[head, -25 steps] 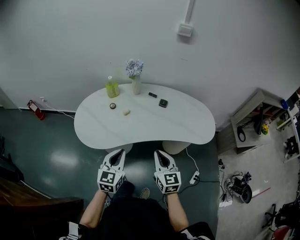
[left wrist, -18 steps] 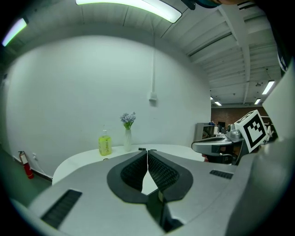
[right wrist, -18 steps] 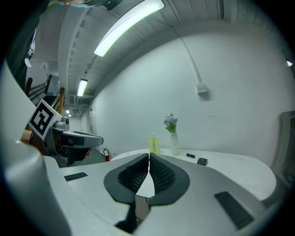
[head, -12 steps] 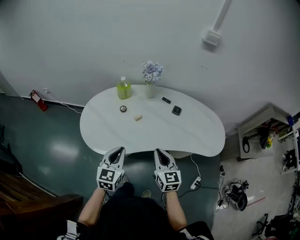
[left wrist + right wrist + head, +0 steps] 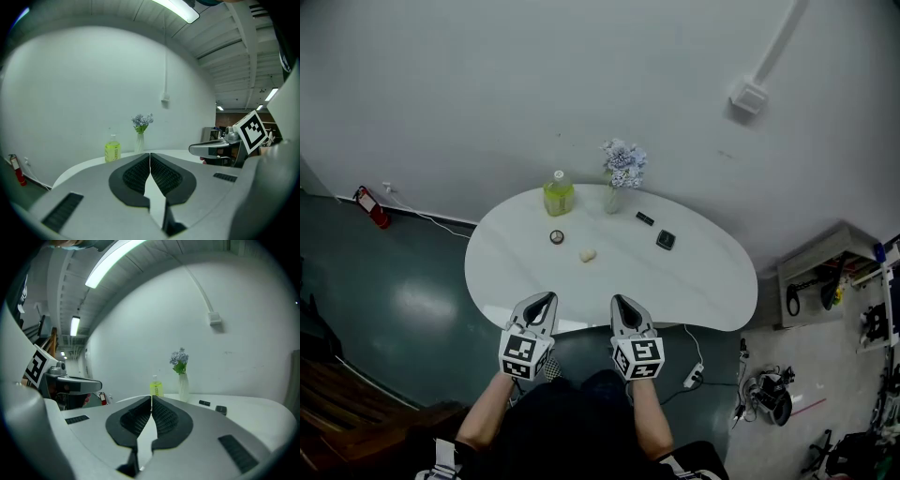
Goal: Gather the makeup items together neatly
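On the white kidney-shaped table (image 5: 694,291) lie a small round dark compact (image 5: 557,236), a cream-coloured sponge (image 5: 588,254), a black lipstick tube (image 5: 645,218) (image 5: 204,403) and a black square compact (image 5: 666,240) (image 5: 221,409). They are spread apart across the far half of the top. My left gripper (image 5: 540,302) (image 5: 150,154) and right gripper (image 5: 623,304) (image 5: 151,398) hover side by side at the table's near edge, both shut with nothing between the jaws and well short of the items.
A yellow-green bottle (image 5: 559,194) (image 5: 112,151) and a slim vase of pale blue flowers (image 5: 620,169) (image 5: 180,372) stand at the table's far edge by the wall. A red extinguisher (image 5: 367,205) sits on the floor at left; shelves and clutter (image 5: 825,281) at right.
Both grippers and the head have advanced toward the table. The jaw tips, earlier over the floor in front of it, now reach its near edge. The items have not moved.
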The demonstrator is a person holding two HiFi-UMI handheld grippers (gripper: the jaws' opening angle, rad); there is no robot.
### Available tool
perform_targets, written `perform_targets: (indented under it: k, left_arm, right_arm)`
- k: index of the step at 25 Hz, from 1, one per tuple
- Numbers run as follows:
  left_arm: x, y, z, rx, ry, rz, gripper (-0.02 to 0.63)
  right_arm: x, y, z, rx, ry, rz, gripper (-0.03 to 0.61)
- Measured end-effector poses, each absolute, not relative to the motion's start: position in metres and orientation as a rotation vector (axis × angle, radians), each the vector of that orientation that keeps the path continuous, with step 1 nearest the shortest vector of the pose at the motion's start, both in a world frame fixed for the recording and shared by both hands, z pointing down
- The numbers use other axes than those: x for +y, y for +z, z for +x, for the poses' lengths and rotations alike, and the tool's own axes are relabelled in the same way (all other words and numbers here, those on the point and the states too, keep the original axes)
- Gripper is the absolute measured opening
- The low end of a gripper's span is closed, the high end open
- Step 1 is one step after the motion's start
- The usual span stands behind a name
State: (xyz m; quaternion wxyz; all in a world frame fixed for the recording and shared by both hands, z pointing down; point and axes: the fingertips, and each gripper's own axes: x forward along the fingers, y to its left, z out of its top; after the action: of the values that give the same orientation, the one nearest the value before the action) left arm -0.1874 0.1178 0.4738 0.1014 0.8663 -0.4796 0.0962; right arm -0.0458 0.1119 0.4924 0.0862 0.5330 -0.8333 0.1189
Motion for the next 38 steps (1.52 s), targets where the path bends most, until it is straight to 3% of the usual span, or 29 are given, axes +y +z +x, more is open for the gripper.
perform_targets:
  k: [19,36,37,38]
  left_arm:
    - [-0.010,0.531,-0.176,-1.509,0.399,2.363,0.020]
    - [-0.050,0.610,-0.175,-1.480,0.484,2.174,0.020]
    - [-0.050,0.612,-0.175,-1.475,0.486,2.168,0.020]
    - [-0.050,0.615,-0.176,-1.471,0.488,2.161,0.020]
  right_arm:
    - [-0.046,0.566,-0.048,-2.486,0.482,1.330,0.032]
    - [-0.108,0.664,-0.068,-2.432,0.528,1.207,0.034]
    - [-0.110,0.667,-0.067,-2.426,0.524,1.213,0.040]
    - [-0.112,0.670,-0.069,-2.419,0.530,1.206,0.117]
